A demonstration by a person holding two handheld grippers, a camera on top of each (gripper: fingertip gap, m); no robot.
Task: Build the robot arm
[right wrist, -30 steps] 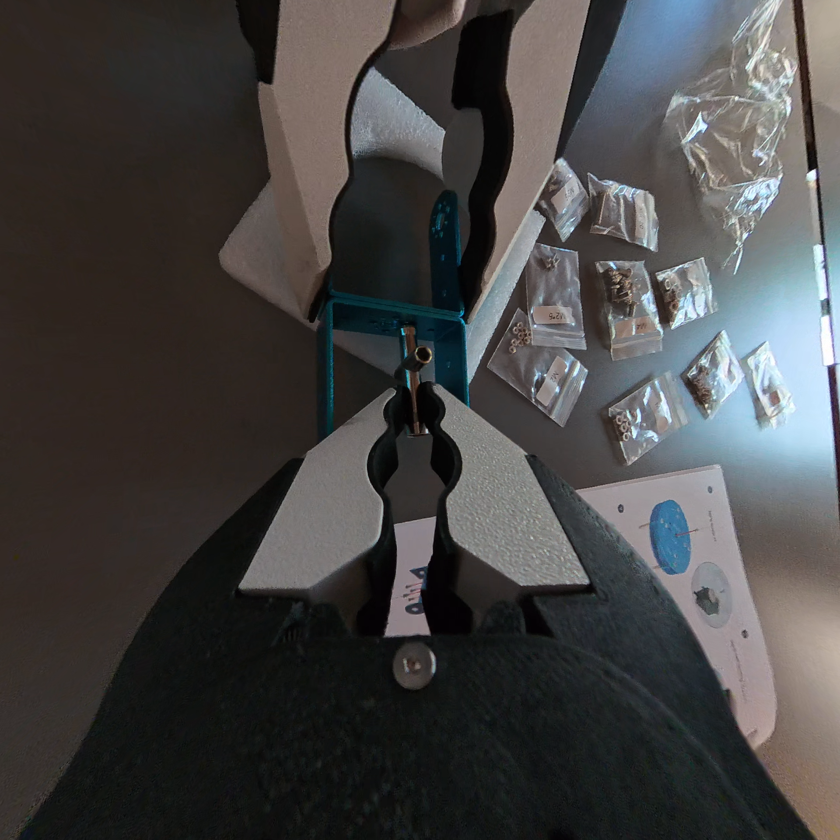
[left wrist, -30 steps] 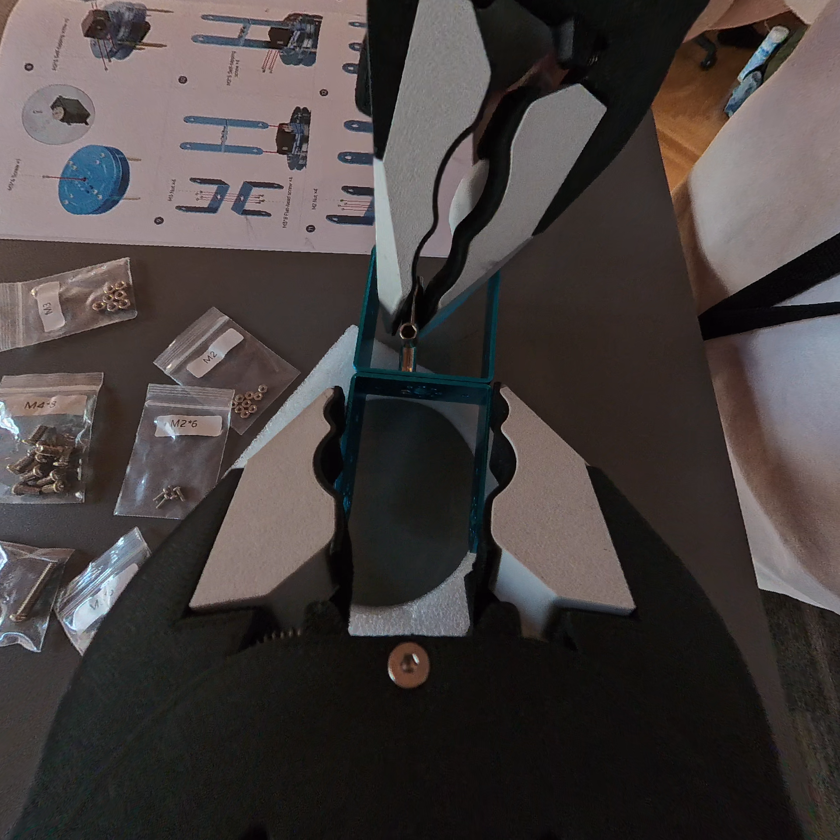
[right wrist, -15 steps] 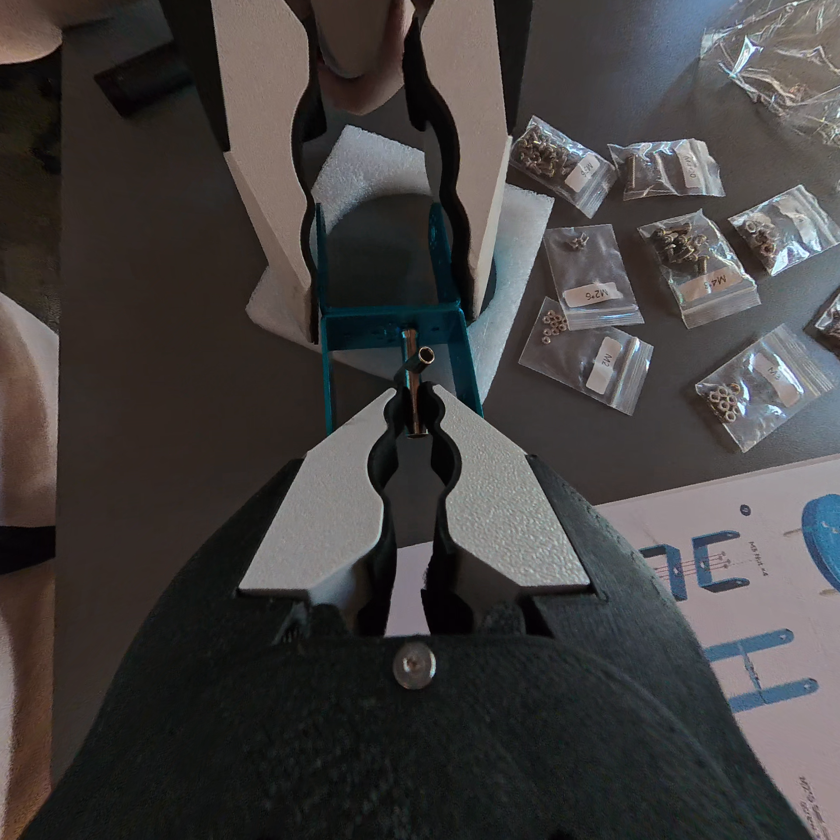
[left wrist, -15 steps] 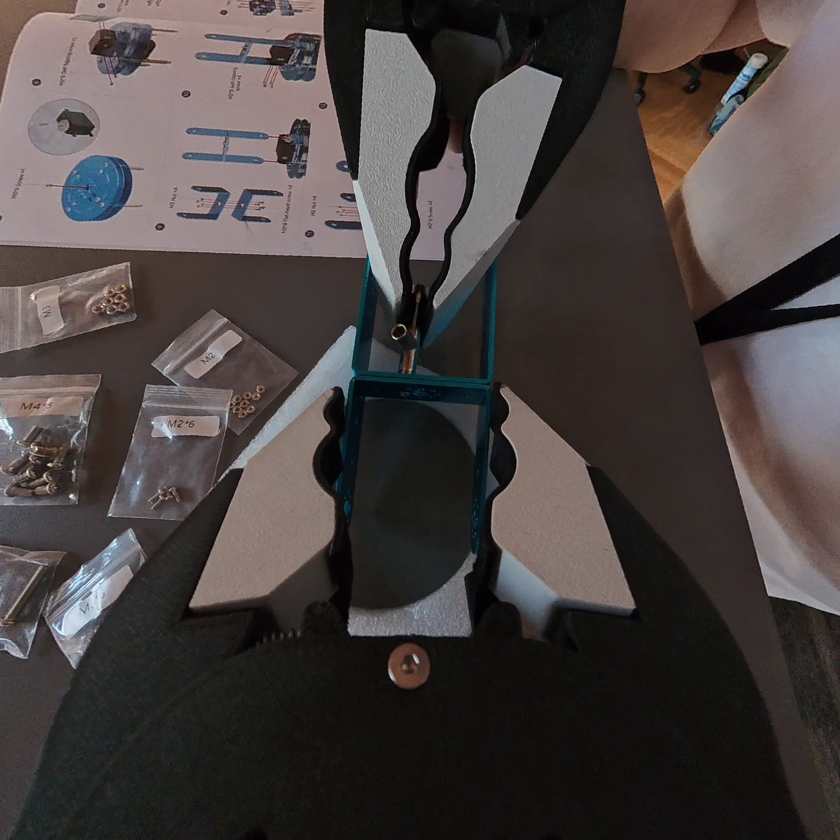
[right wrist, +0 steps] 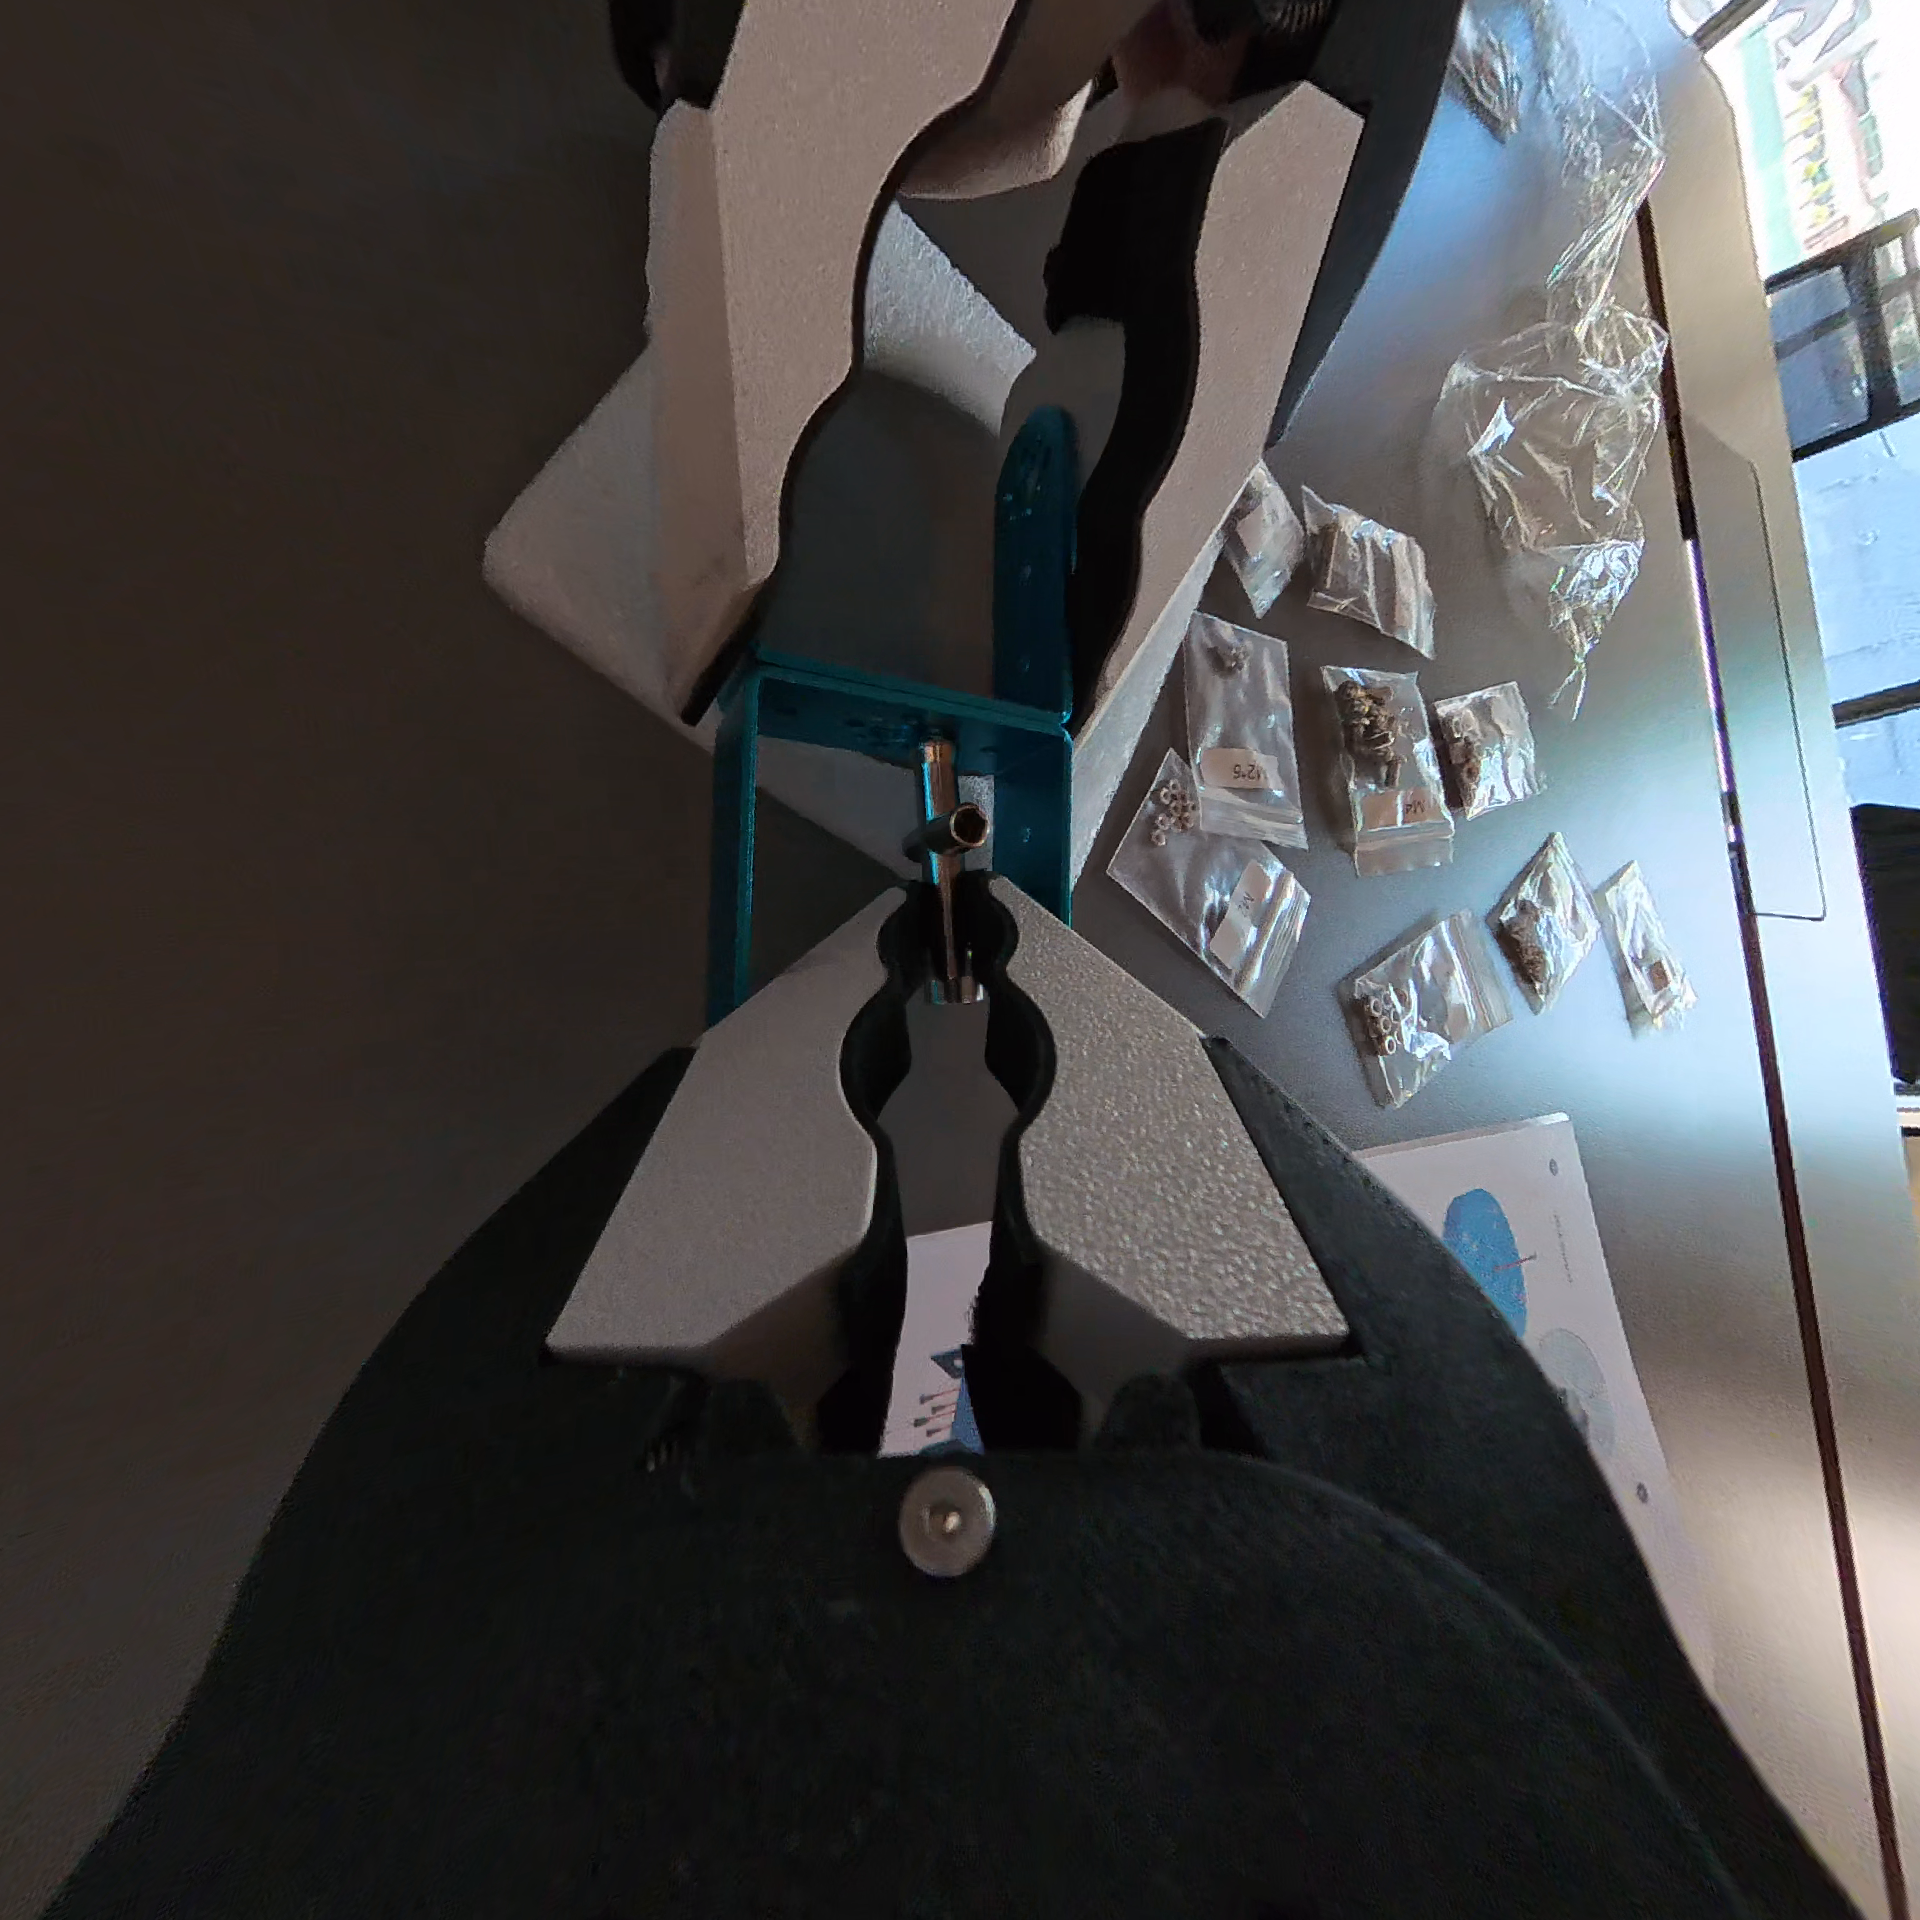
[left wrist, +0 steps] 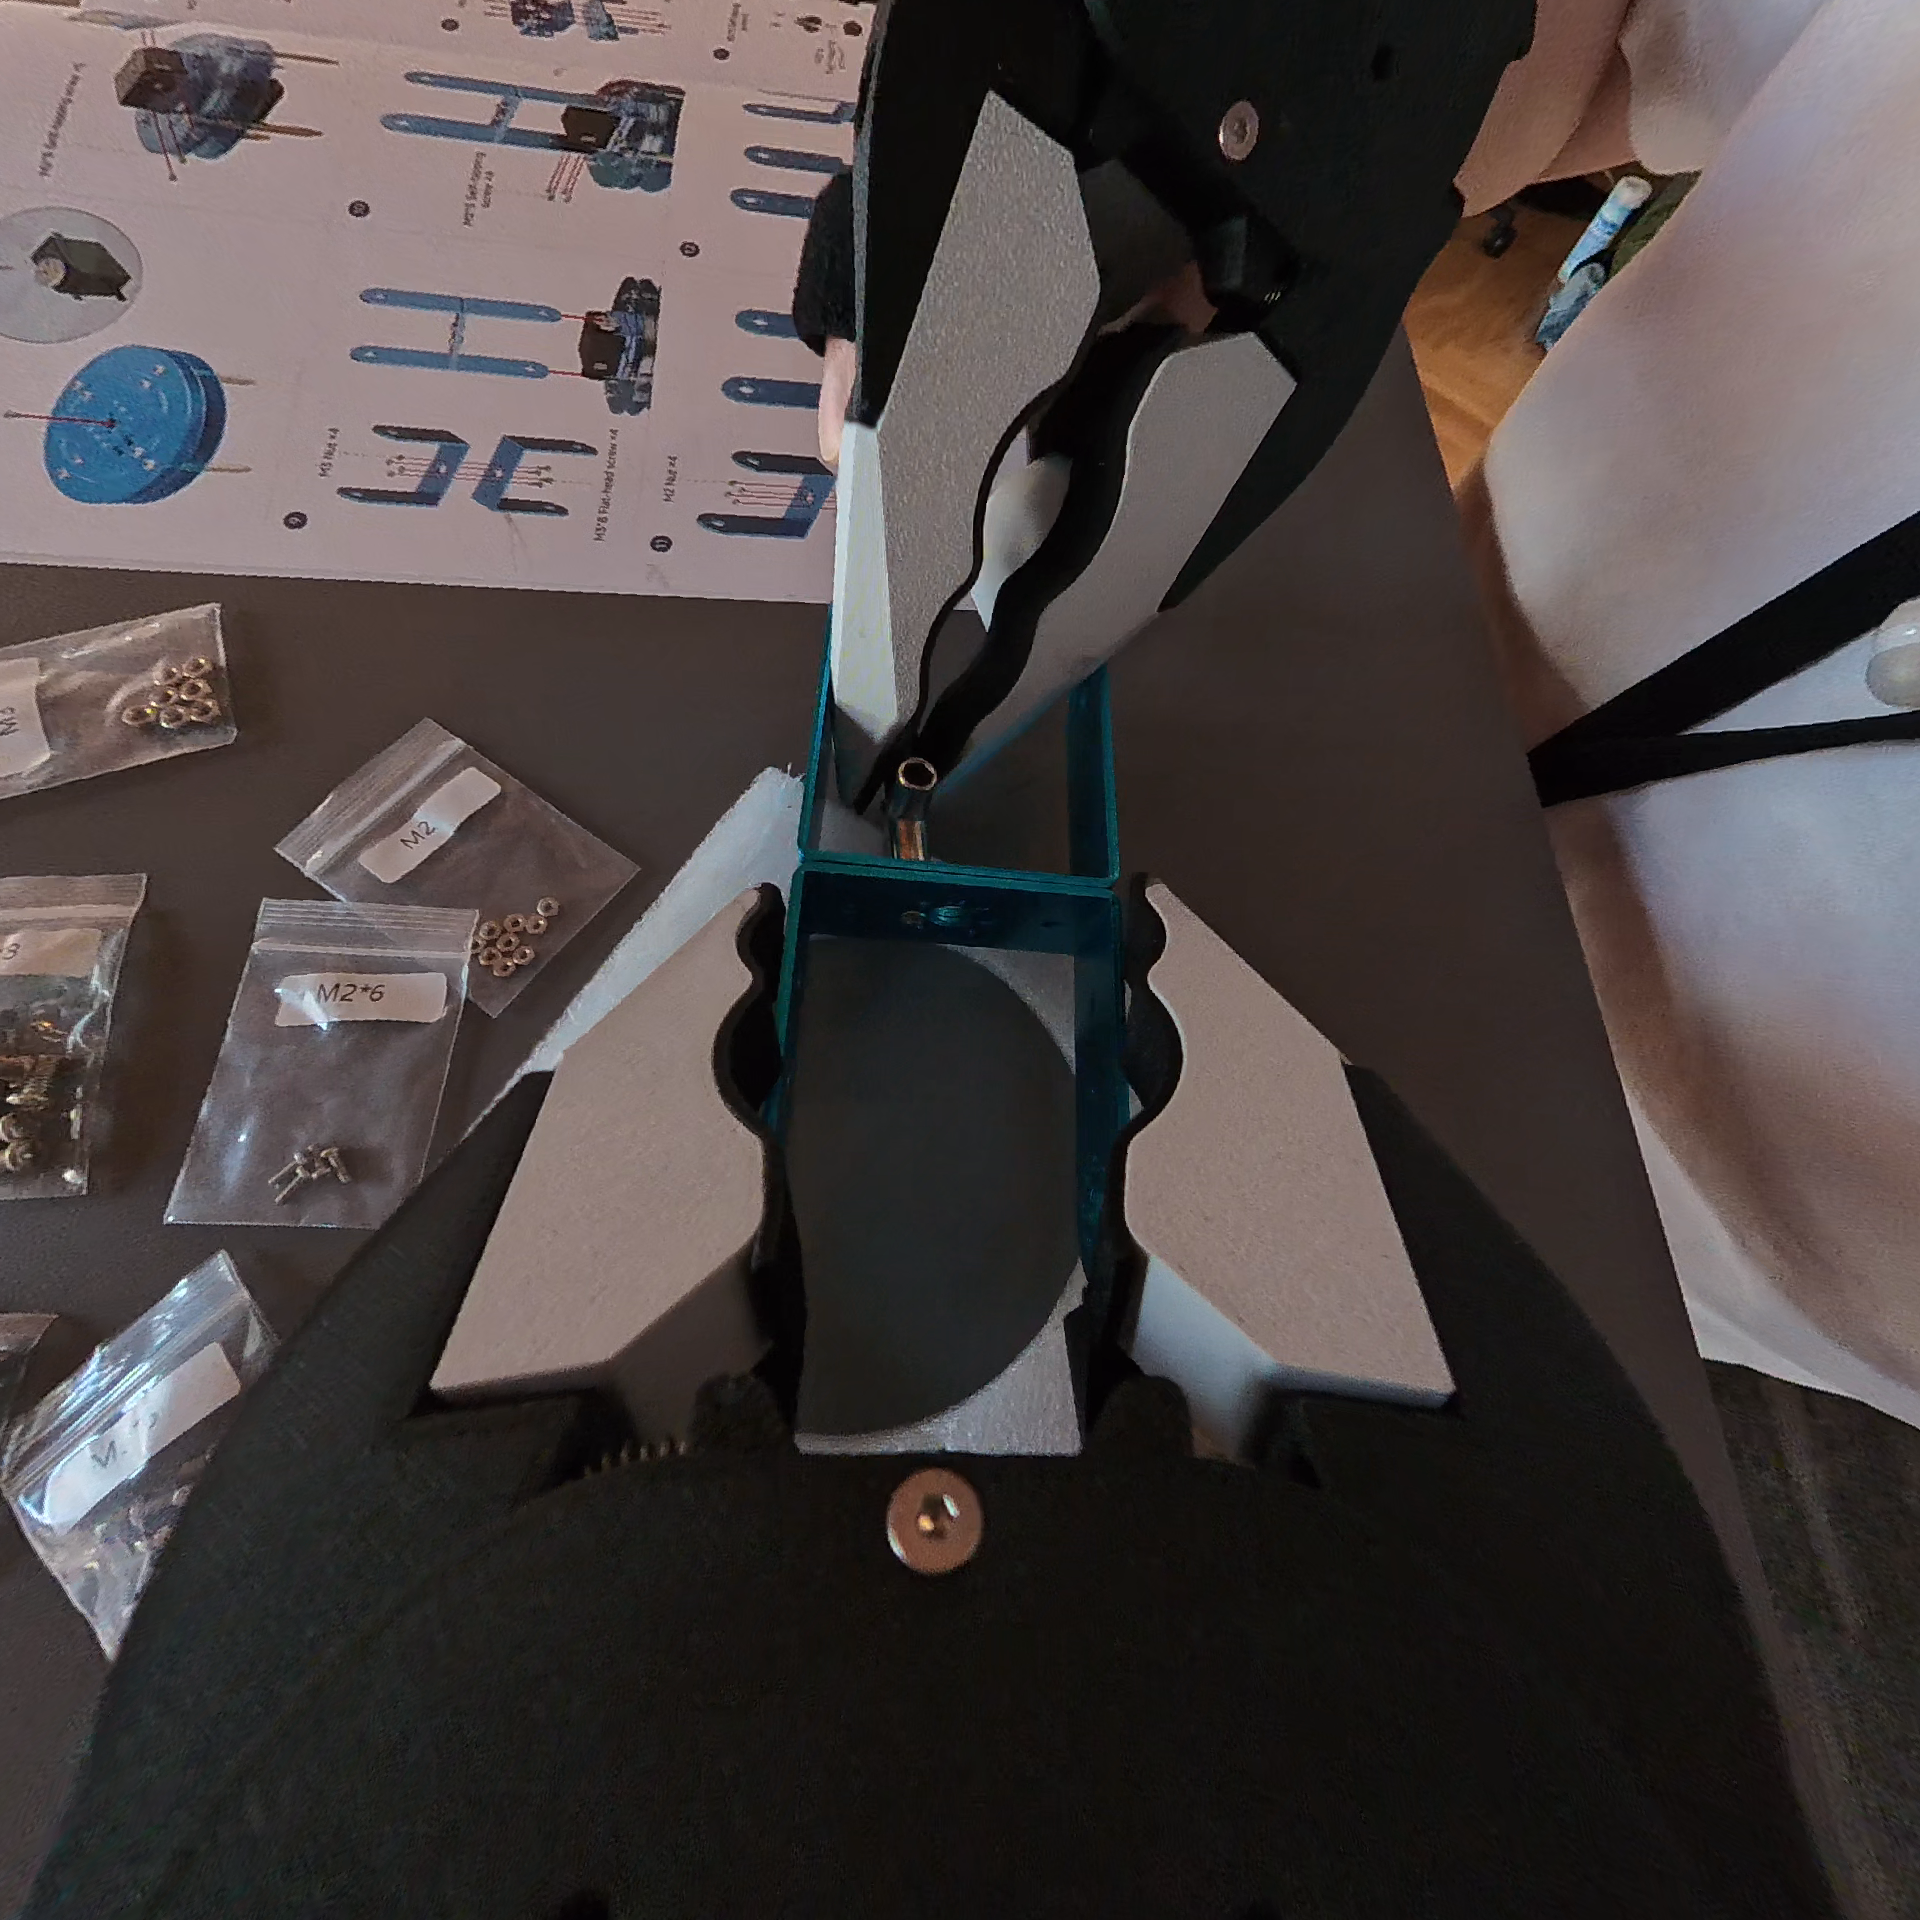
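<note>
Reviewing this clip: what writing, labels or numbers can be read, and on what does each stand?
I do not quote writing; these bear it.
Small clear bags of screws and nuts: white labels with short printed codes.
Printed sheet with blue part drawings: small captions and numbers.
Teal bracket in the left gripper, metal tool in the right gripper: none seen.

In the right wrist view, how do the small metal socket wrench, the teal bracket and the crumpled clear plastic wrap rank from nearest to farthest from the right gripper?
1. Small metal socket wrench: pinched between the fingers of the right gripper.
2. Teal bracket: just beyond the fingertips, at the wrench's far end.
3. Crumpled clear plastic wrap: far off, at upper right on the table.
</note>
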